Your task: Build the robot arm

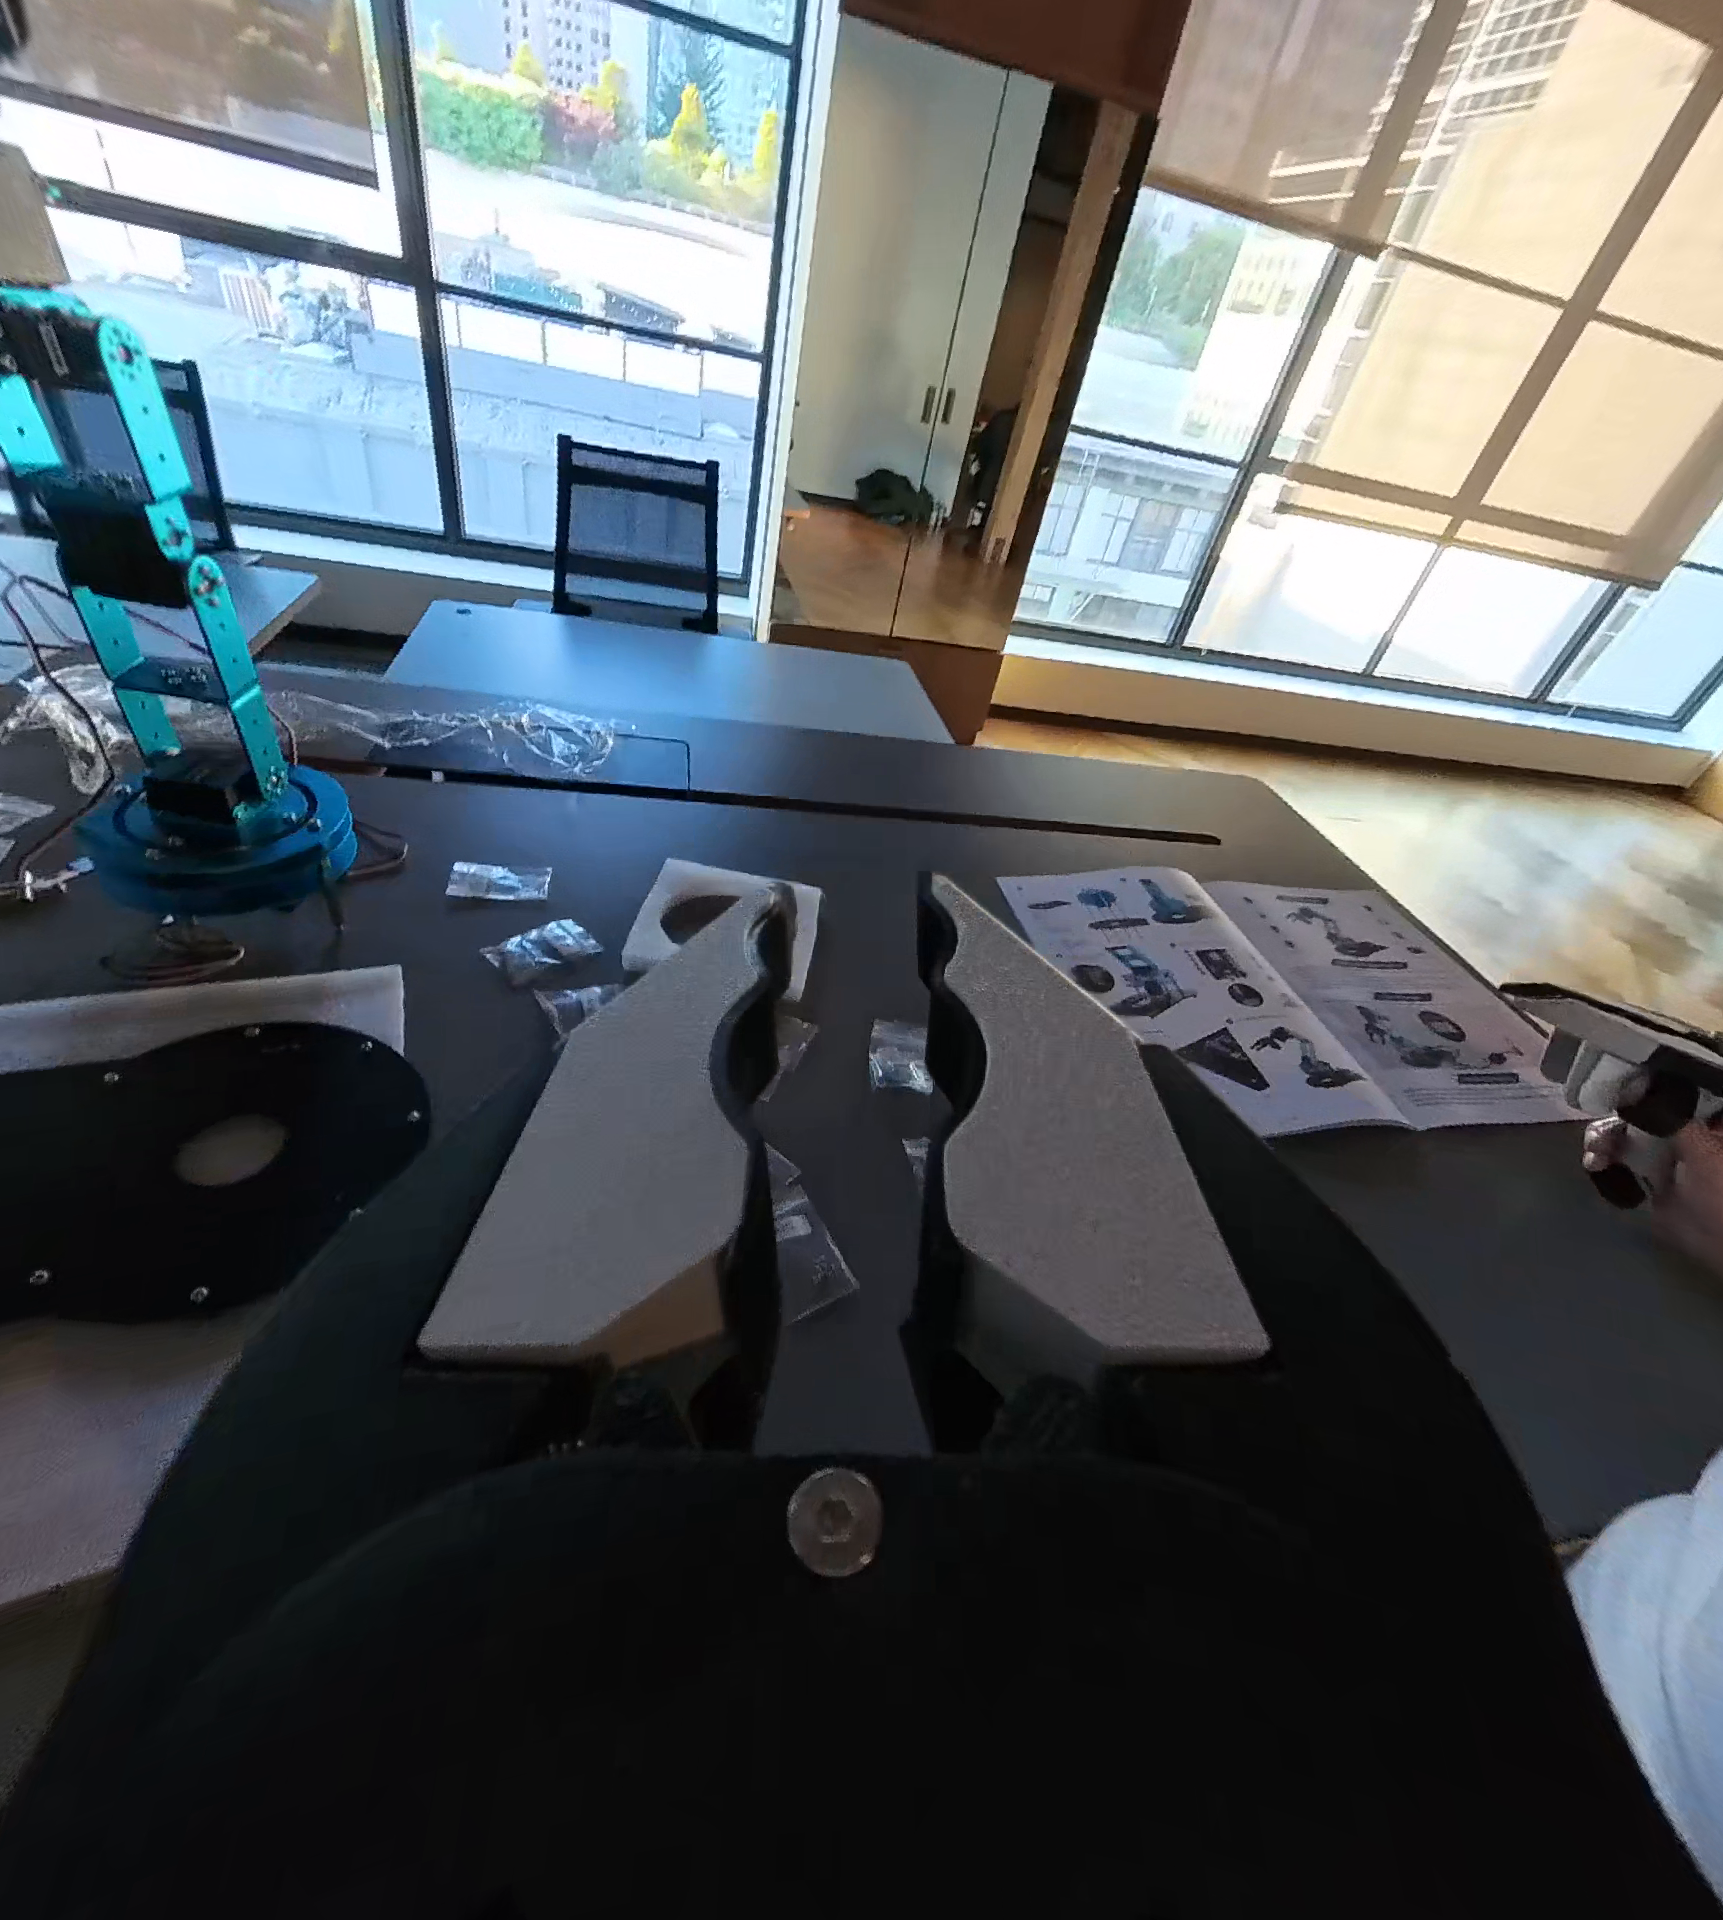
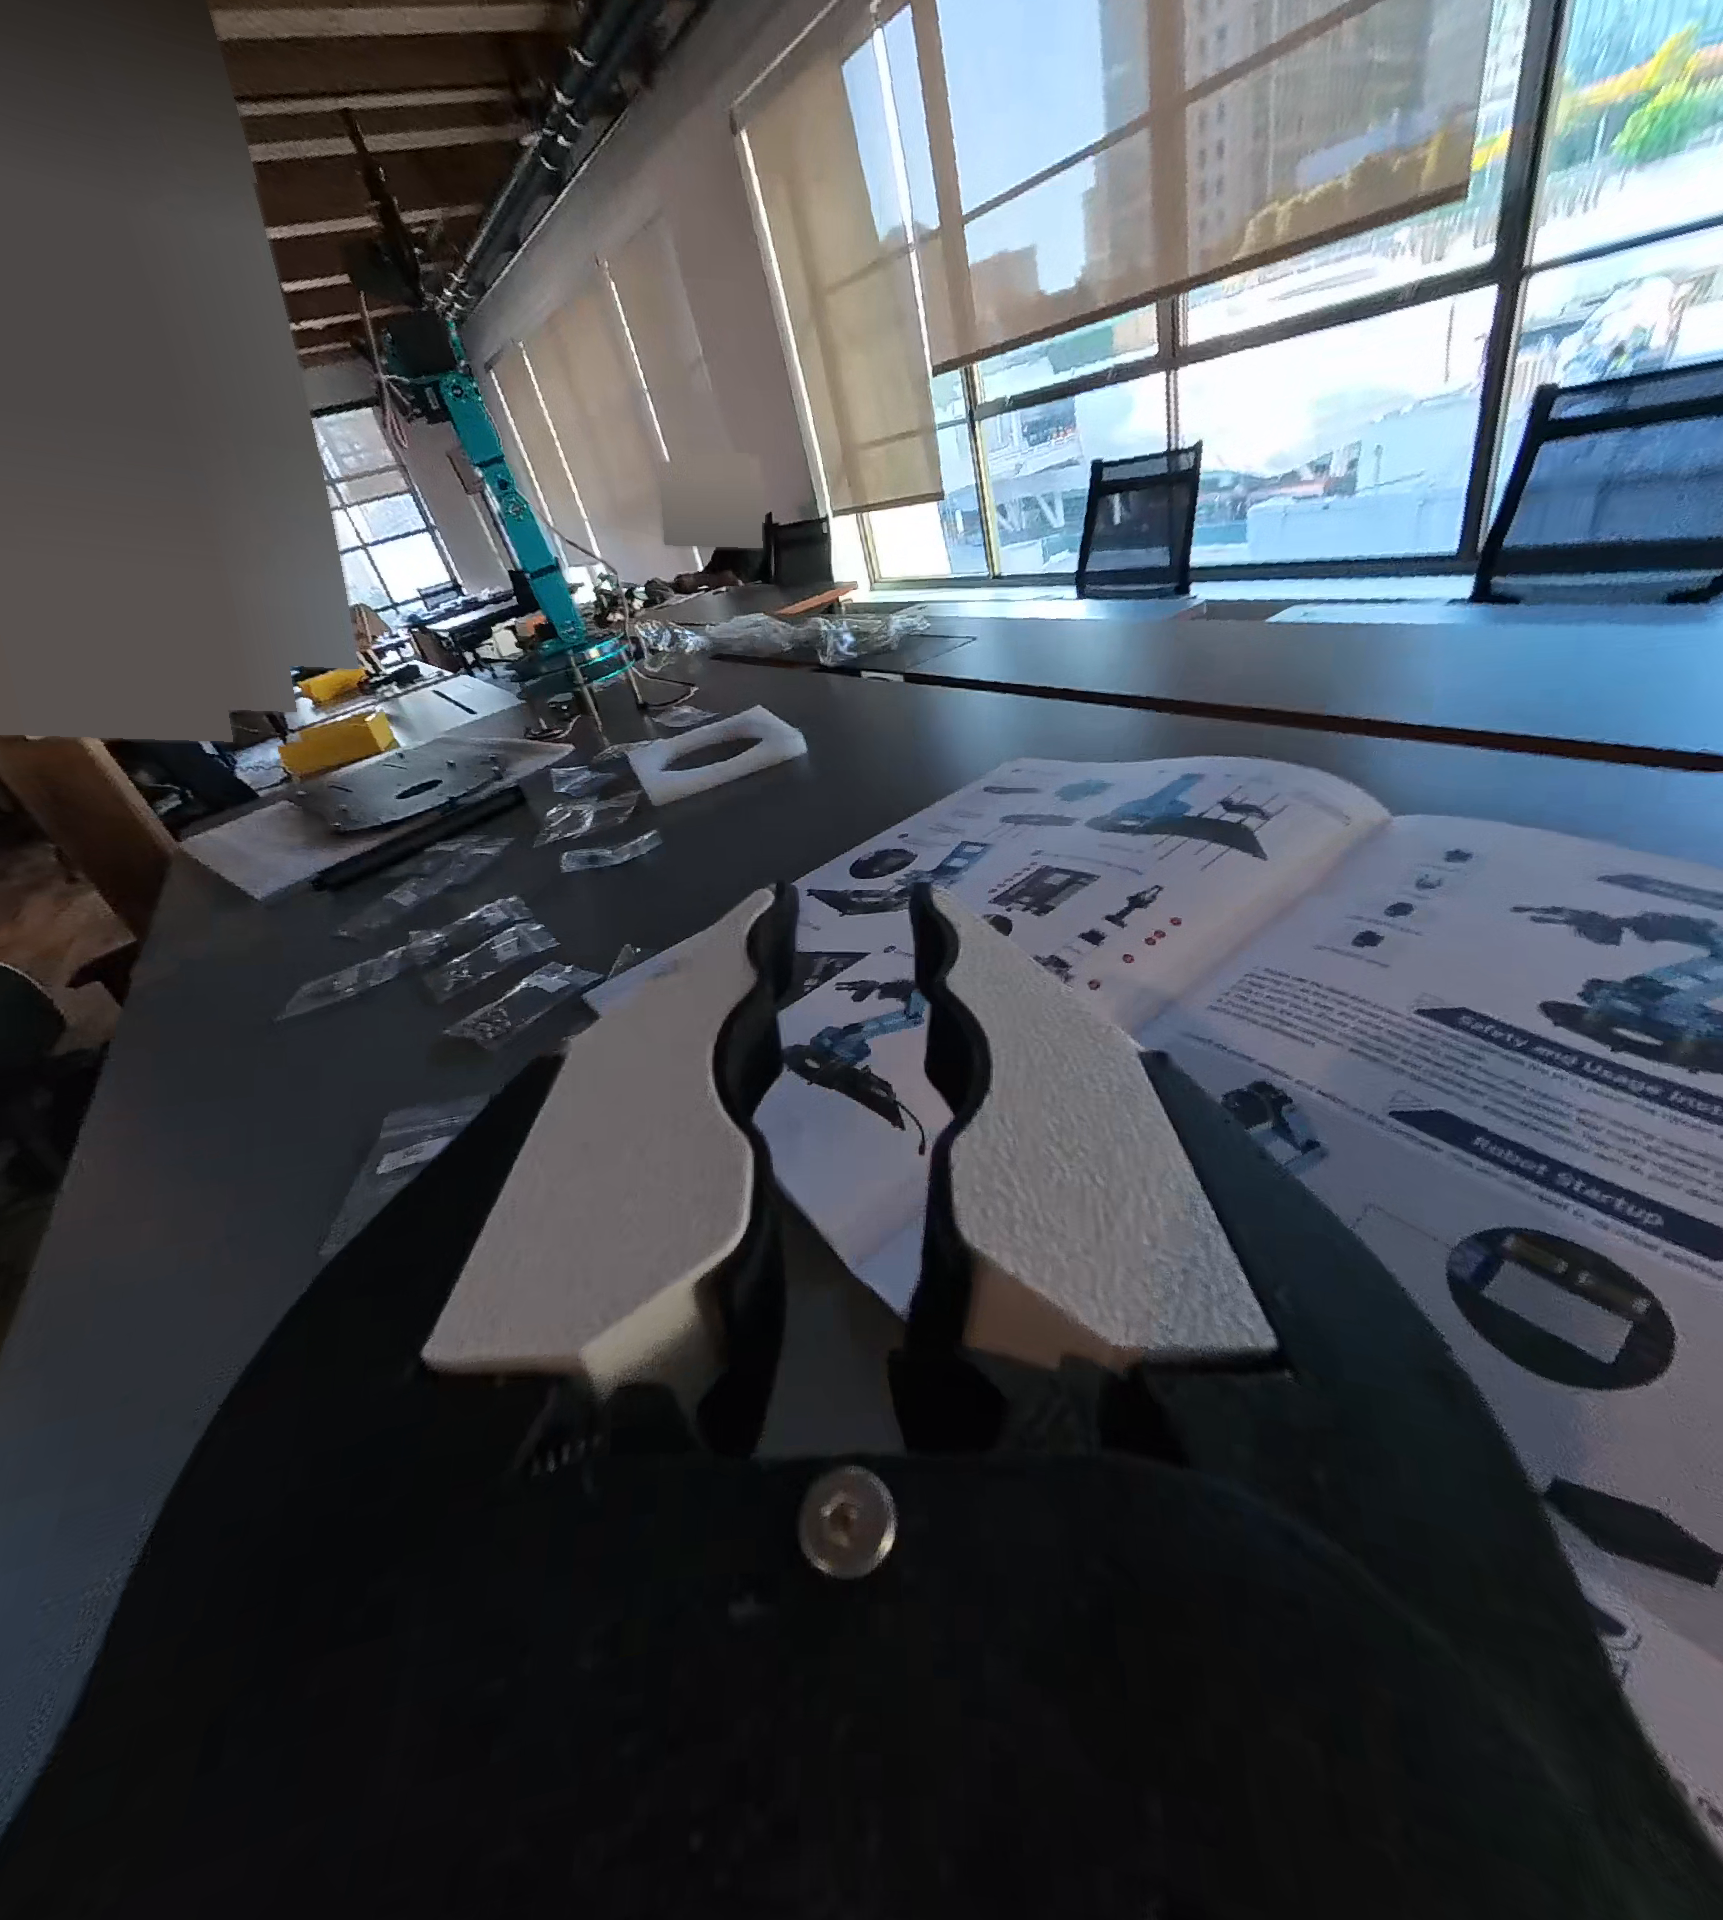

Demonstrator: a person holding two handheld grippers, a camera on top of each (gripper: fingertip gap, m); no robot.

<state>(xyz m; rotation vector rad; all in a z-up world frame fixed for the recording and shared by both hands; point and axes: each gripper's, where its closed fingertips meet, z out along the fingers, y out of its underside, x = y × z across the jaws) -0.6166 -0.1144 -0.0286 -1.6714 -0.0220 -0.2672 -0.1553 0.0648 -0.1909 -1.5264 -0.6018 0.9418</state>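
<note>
1. my left claw (image 1: 852, 914) is hanging released over the black table (image 1: 1356, 1226), its jaws apart and gripping nothing.
2. small clear bags of parts (image 1: 535, 951) are lying under and just beyond it, with a white foam block (image 1: 722, 914) past its left fingertip.
3. a blue robot arm kit (image 1: 213, 790) is standing toward the table's far left corner, and a black plate (image 1: 140, 1153) on white foam is sitting near the left edge.
4. my right claw (image 2: 852, 914) is hovering over the left page of an open booklet (image 2: 1356, 1039), jaws parted by a narrow gap and empty.
5. the booklet is lying flat near the table's right edge, well apart from the robot arm kit.
</note>
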